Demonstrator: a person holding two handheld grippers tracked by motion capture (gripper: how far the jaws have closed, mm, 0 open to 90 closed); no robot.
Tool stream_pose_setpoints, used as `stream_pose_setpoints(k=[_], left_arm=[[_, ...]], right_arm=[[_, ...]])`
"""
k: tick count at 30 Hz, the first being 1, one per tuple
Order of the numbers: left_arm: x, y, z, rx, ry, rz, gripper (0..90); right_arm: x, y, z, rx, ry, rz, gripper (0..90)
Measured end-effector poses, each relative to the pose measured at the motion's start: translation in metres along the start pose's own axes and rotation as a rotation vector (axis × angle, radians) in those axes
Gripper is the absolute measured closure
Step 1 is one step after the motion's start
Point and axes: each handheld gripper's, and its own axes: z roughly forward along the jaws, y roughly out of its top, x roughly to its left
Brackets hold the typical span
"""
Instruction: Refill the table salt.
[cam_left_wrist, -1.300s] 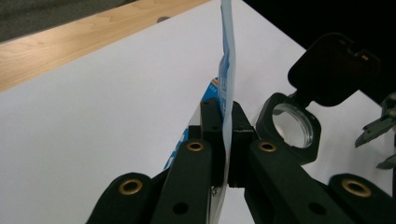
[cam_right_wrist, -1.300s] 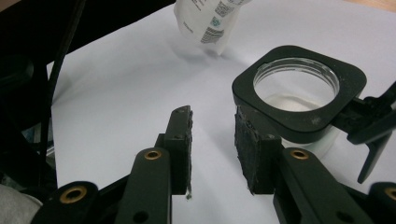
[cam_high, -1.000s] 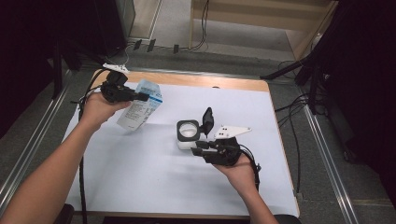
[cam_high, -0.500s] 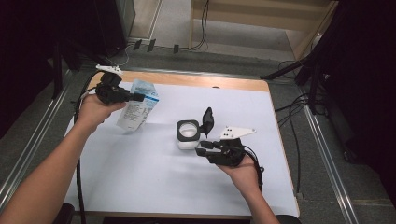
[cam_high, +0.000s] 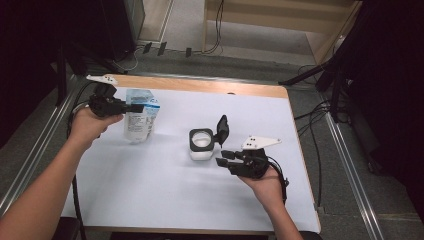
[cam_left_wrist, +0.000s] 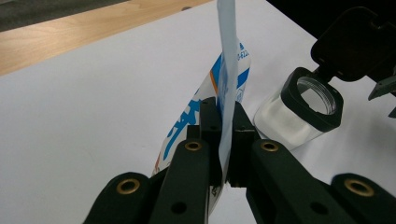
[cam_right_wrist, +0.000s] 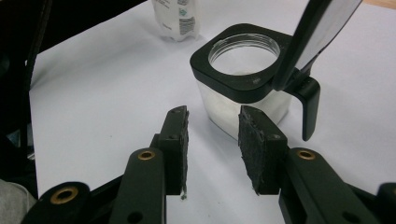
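A white and blue refill pouch (cam_high: 140, 121) stands near the table's left side, and my left gripper (cam_high: 135, 108) is shut on its flat top edge. In the left gripper view the pouch (cam_left_wrist: 229, 56) rises as a thin sheet pinched between the jaws of my left gripper (cam_left_wrist: 223, 135). A clear square jar (cam_high: 201, 145) with a black collar sits mid-table, its black flip lid (cam_high: 222, 129) standing open. My right gripper (cam_high: 223, 157) is open just to the jar's right with nothing between its pads. In the right gripper view, my right gripper (cam_right_wrist: 212, 144) points at the jar (cam_right_wrist: 243, 79).
White paper covers the wooden table (cam_high: 200, 86), which has metal rails along both sides. Cables trail from both grippers. The pouch (cam_right_wrist: 175, 16) stands beyond the jar in the right gripper view. Bare paper lies in front of the jar toward the near edge.
My left hand has shifted left and a little nearer with the pouch, which now stands more upright. The right hand and the jar have stayed put.
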Motion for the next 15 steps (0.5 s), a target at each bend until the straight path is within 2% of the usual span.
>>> stream_pose_setpoints(k=[5,15], left_arm=[[0.002,-0.005,-0.003,-0.002,0.003,0.007,88.5],[0.008,-0.012,-0.009,0.009,0.007,-0.009,87.4]], right_arm=[[-0.002,-0.001,0.0,0.004,-0.004,0.003,64.2],[-0.005,-0.002,0.001,0.01,-0.009,0.006,64.1]])
